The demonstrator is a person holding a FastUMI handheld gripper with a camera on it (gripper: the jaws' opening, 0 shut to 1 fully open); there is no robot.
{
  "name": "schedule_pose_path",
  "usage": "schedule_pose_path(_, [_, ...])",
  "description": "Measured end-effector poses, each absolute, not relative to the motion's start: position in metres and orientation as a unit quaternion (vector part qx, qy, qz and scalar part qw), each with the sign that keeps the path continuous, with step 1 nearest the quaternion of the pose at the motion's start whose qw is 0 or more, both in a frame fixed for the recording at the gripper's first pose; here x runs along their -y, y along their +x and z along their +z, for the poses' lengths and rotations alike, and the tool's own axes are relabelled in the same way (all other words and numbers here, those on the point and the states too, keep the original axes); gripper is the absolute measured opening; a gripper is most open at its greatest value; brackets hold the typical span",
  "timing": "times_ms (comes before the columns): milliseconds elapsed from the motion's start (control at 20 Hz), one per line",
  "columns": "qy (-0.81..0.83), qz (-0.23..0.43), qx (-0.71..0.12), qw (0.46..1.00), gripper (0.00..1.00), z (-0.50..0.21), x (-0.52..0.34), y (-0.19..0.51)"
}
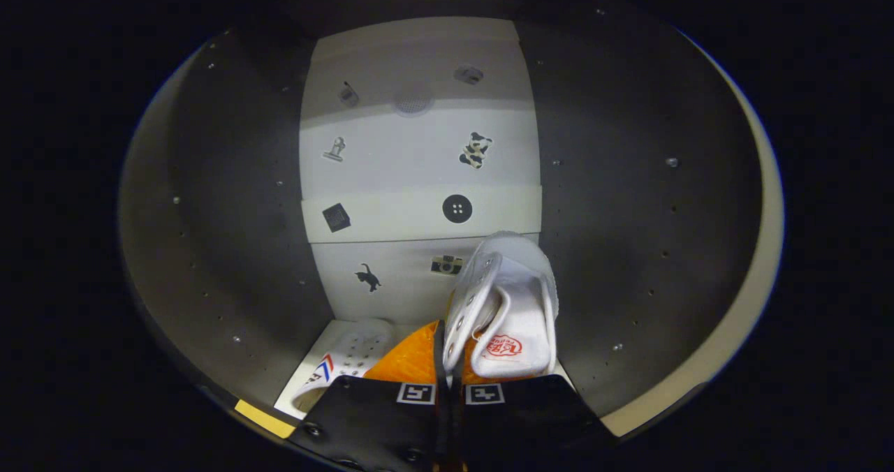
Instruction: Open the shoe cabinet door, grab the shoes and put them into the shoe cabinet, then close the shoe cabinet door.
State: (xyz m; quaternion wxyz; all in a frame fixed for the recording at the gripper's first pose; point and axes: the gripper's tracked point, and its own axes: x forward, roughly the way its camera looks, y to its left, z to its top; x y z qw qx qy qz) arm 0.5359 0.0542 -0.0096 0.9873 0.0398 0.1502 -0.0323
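Observation:
I am looking into the open shoe cabinet (209, 200), with dark side walls and a white back panel (419, 158) carrying small stickers. My gripper (450, 381) is shut on the side edge of a white sneaker (513, 304), pinching its eyelet flap between both fingers. The sneaker hangs inside the cabinet, toe pointing toward the back panel, its tongue with a red logo facing me. A second white shoe (349, 364) with a red and blue mark lies on the white cabinet floor (328, 332), left of my fingers.
The right side wall (642, 234) stands close to the held sneaker. A pale cabinet front edge (761, 248) curves round on the right. A yellow tape strip (264, 418) marks the floor's front edge at the left.

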Motion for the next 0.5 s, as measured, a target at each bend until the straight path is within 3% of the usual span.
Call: schedule_pose_path(500, [0.022, -0.051, -0.241, 0.969, 0.03, -0.079, -0.053, 0.579])
